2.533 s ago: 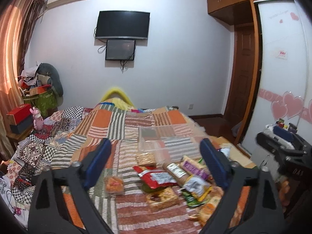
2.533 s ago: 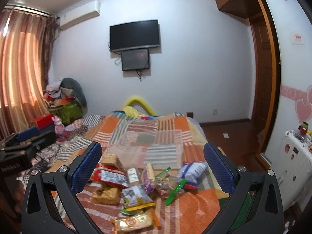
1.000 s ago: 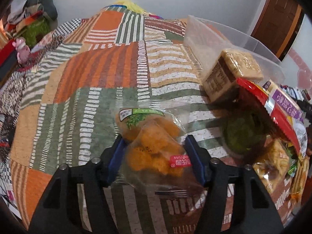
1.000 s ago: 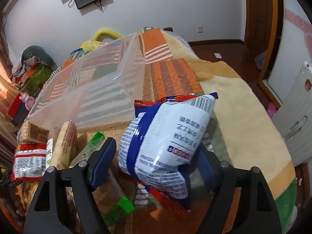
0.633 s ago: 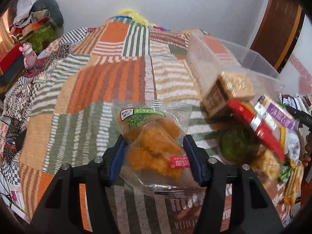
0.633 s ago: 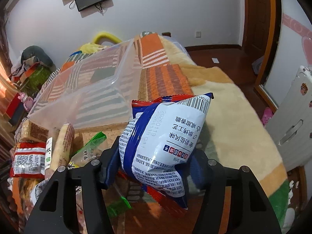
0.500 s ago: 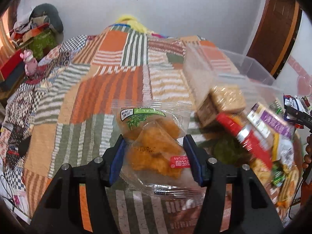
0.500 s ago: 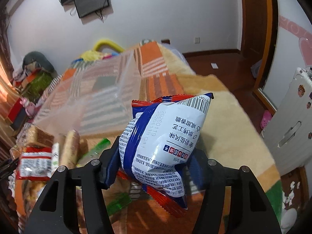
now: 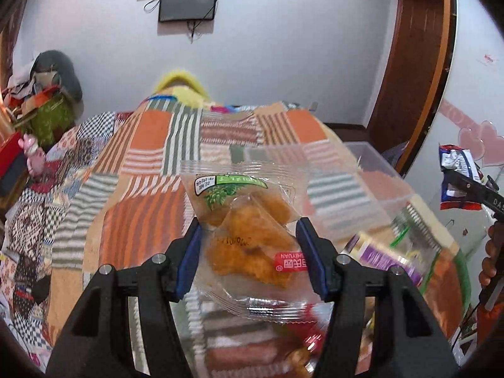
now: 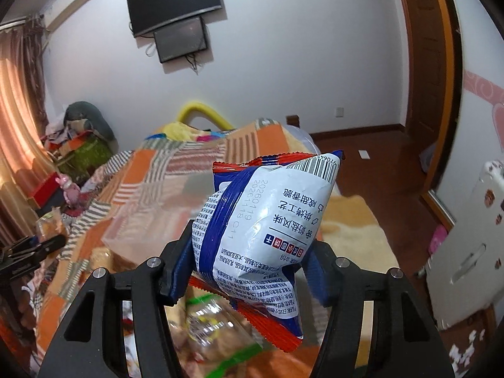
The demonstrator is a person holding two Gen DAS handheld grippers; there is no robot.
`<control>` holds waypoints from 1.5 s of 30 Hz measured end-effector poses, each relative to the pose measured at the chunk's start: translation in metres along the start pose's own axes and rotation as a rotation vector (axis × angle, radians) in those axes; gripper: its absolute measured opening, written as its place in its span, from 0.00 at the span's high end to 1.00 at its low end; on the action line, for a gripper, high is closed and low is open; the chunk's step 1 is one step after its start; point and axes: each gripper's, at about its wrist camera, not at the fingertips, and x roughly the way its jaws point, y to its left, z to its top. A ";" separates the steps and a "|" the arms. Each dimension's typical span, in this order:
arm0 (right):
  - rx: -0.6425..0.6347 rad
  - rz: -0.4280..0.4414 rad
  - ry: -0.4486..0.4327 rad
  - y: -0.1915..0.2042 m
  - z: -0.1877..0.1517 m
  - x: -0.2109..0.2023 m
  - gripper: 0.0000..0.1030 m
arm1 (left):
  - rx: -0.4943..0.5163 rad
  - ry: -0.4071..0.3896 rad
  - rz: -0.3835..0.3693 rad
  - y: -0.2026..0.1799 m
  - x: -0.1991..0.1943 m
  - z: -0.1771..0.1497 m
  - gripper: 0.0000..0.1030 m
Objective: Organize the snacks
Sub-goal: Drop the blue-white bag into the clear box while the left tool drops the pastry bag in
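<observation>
My left claw [image 9: 249,252] is clamped on a clear packet of orange fried snacks [image 9: 249,245], its blue pads pressing the packet's two sides. The packet sits lifted above the patchwork quilt [image 9: 141,195] on the bed, with its green-labelled end pointing away from me. Just beyond and right of that packet I see the clear plastic bin [image 9: 371,170] resting on the quilt. Nearer me than the bin, a heap of other snack packs [image 9: 378,258] lies on the quilt, blurred.

My right claw [image 10: 252,252] is clamped on a puffy blue-and-white snack bag [image 10: 267,226] with red sealed edges, barcode end up. From the left wrist view the same bag shows to the right of the bin, held in the air. Under the bag, more packs [image 10: 214,324] lie on the bed, too blurred to name. On the far wall behind the bin hangs a dark TV [image 10: 176,1] with a smaller screen [image 10: 181,39] just below it.
</observation>
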 end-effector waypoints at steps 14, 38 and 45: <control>-0.083 0.072 0.020 0.038 0.013 0.060 0.45 | 0.048 0.021 -0.025 -0.051 0.055 0.047 0.43; -0.100 0.082 0.139 0.040 0.012 0.088 0.21 | 0.046 0.118 -0.045 -0.065 0.108 0.054 0.23; -0.105 0.086 0.106 0.031 0.013 0.060 0.21 | 0.059 0.052 -0.032 -0.054 0.065 0.052 0.11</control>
